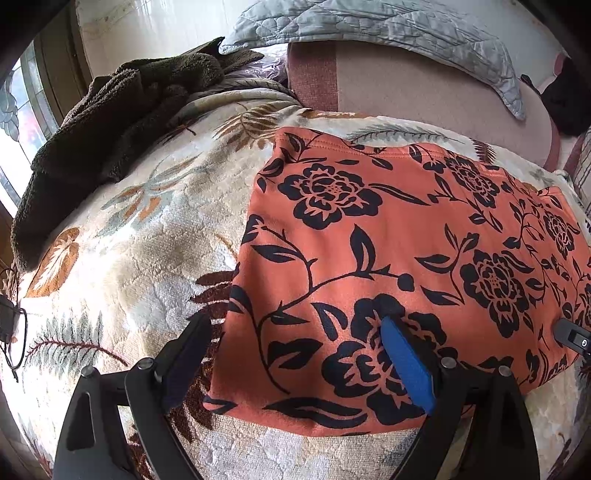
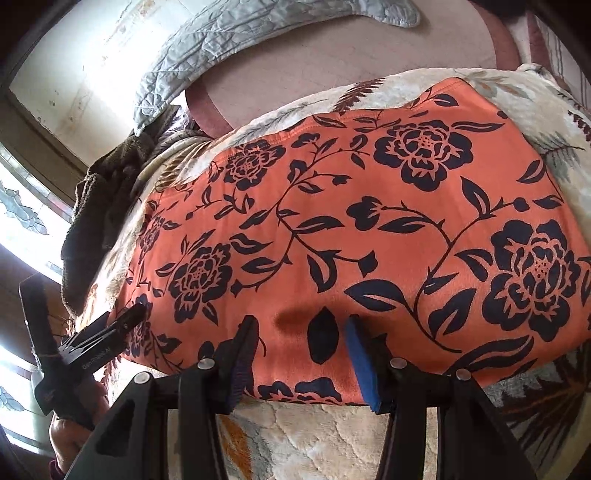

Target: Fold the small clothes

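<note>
We have both claws spread apart, gripping nothing. Left claw (image 1: 291, 354) hangs over the near-left corner of the orange garment with black flower print (image 1: 399, 266): its blue-padded finger (image 1: 406, 365) sits above the cloth, the other finger off the edge over the cream plush blanket with leaf pattern (image 1: 129, 251). Contact with the cloth: cannot tell. Right claw (image 2: 299, 354) straddles the garment's near edge, both fingers over the fabric, a black leaf motif between them. Garment lies flat on the blanket, folded to a rough rectangle, stretching away from both claws. In the right wrist view, the left claw shows at the garment's left corner. Farther left, a dark brown fleece garment (image 1: 103, 147) is heaped on the blanket. Beyond, a pale grey quilted cover (image 1: 369, 29) drapes over pink bedding (image 1: 424, 96).
</note>
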`<action>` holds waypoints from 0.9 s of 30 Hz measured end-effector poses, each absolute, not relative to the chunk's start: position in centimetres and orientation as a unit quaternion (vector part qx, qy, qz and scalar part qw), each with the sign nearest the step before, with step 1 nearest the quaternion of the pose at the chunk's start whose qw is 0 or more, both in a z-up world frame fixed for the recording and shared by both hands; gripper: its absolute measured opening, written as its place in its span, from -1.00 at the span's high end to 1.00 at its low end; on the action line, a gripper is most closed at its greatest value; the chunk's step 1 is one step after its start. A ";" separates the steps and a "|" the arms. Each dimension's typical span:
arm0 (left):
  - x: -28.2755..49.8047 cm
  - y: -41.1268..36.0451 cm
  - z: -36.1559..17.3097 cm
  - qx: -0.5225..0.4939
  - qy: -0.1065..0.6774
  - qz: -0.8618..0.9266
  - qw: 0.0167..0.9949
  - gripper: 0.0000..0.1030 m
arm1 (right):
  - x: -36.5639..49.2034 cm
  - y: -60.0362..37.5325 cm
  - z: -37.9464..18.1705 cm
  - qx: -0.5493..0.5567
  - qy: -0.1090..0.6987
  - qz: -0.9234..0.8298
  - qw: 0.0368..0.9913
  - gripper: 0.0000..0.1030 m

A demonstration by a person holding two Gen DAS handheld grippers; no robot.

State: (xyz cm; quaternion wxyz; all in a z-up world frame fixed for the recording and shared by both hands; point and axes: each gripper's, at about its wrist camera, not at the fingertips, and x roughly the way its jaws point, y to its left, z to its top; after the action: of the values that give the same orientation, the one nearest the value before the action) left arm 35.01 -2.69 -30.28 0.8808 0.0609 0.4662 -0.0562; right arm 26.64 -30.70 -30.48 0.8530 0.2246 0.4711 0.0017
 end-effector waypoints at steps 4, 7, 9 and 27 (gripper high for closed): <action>35.1 -2.7 -30.5 0.060 0.467 -0.057 0.880 -0.81 | 26.9 -30.5 -30.6 0.223 0.473 0.001 0.853 -0.02; 35.1 -2.7 -30.4 0.059 0.468 -0.057 0.880 -0.82 | 26.9 -30.6 -30.5 0.227 0.473 0.002 0.852 -0.02; 35.1 -2.6 -30.3 0.058 0.468 -0.057 0.880 -0.82 | 26.7 -30.8 -30.3 0.236 0.470 0.003 0.851 -0.02; 35.7 -0.9 -30.9 0.063 0.469 -0.002 0.881 -0.82 | 24.3 -39.5 -29.3 0.311 0.424 -0.177 0.832 -0.02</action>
State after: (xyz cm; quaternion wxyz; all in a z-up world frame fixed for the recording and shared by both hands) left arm 35.65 -0.93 -30.90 0.8807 0.0635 0.4694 -0.0021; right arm 24.30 -39.49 -29.34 0.8318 0.3111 0.4243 -0.1768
